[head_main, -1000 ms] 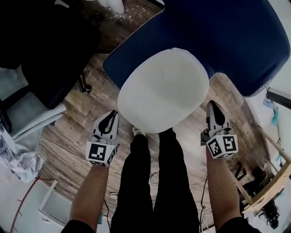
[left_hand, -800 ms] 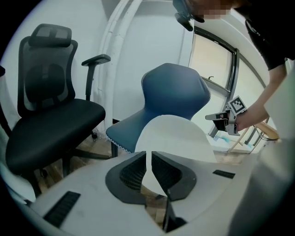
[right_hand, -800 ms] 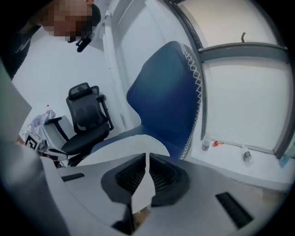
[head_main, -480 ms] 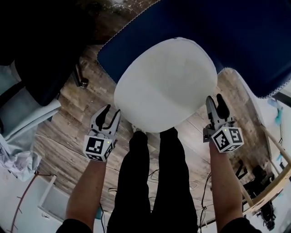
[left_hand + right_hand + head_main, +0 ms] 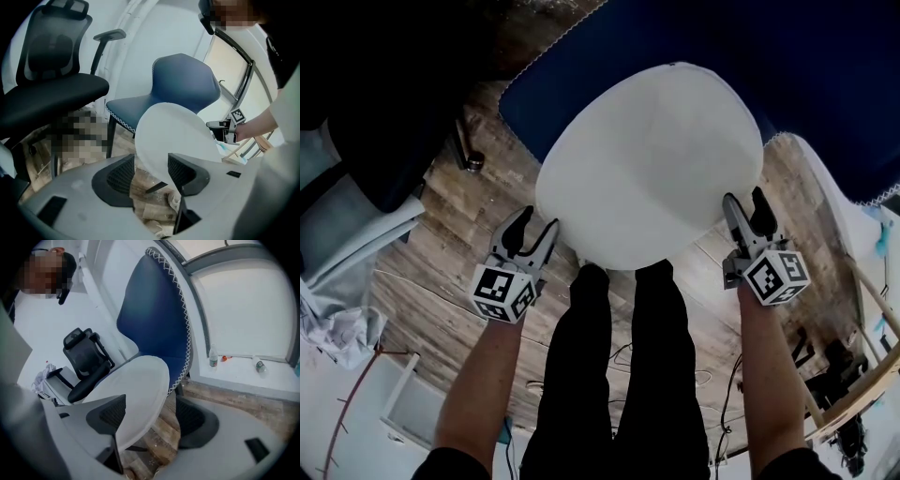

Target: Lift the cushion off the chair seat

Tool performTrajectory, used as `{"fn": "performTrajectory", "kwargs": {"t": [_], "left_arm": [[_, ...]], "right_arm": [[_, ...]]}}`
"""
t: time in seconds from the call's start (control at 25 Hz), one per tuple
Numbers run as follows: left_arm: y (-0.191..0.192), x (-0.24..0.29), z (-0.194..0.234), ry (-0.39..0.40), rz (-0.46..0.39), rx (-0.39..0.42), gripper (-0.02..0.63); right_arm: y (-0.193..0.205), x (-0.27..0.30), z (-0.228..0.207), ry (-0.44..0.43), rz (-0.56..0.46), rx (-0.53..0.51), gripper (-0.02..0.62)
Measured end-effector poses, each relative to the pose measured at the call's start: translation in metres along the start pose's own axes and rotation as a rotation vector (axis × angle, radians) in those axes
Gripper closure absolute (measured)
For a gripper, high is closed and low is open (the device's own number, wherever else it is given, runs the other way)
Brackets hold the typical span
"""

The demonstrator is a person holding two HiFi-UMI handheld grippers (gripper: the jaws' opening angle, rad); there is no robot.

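Left gripper (image 5: 537, 221): jaws spread, having just been opening; the cushion's lower-left rim lies between them, unclamped.
Right gripper (image 5: 745, 197): jaws spread, also just been opening; the cushion's right rim sits between them, close to one jaw, unpressed.
Cushion (image 5: 647, 164): white oval at frame centre, overlapping the blue chair (image 5: 787, 75).
Long axis: lower left to upper right in the head view, broad face upward.
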State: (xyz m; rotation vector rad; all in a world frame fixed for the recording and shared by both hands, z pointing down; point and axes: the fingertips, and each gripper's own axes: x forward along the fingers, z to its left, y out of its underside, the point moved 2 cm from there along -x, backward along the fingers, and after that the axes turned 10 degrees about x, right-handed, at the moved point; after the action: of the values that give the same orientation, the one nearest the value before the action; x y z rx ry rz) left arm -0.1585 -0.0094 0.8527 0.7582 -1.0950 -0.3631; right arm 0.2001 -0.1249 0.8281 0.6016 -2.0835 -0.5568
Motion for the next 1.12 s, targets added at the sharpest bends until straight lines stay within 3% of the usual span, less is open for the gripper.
{"fn": "performTrajectory", "kwargs": {"t": [0.48, 0.68, 0.88, 0.96, 1.04, 1.12], "left_arm": [[0.0, 0.011, 0.0, 0.016, 0.018, -0.075, 0.403], [-0.001, 0.011, 0.0, 0.018, 0.029, -0.095, 0.403], [-0.012, 0.004, 0.002, 0.006, -0.005, -0.097, 0.421], [-0.016, 0.004, 0.001, 0.011, -0.012, -0.091, 0.442], [-0.02, 0.004, -0.001, 0.021, -0.016, -0.083, 0.466], [-0.025, 0.004, -0.005, 0.037, -0.02, -0.077, 0.482]], "right_arm": [[-0.002, 0.013, -0.004, -0.021, 0.006, 0.074, 0.278], [-0.003, 0.016, 0.005, -0.084, 0.019, 0.091, 0.278], [-0.005, 0.014, 0.009, -0.097, 0.0, 0.122, 0.28], [-0.009, 0.009, 0.007, -0.076, -0.015, 0.112, 0.333], [-0.014, 0.003, 0.004, -0.036, -0.03, 0.079, 0.464], [-0.019, -0.001, 0.004, -0.017, -0.038, 0.056, 0.491]]}}
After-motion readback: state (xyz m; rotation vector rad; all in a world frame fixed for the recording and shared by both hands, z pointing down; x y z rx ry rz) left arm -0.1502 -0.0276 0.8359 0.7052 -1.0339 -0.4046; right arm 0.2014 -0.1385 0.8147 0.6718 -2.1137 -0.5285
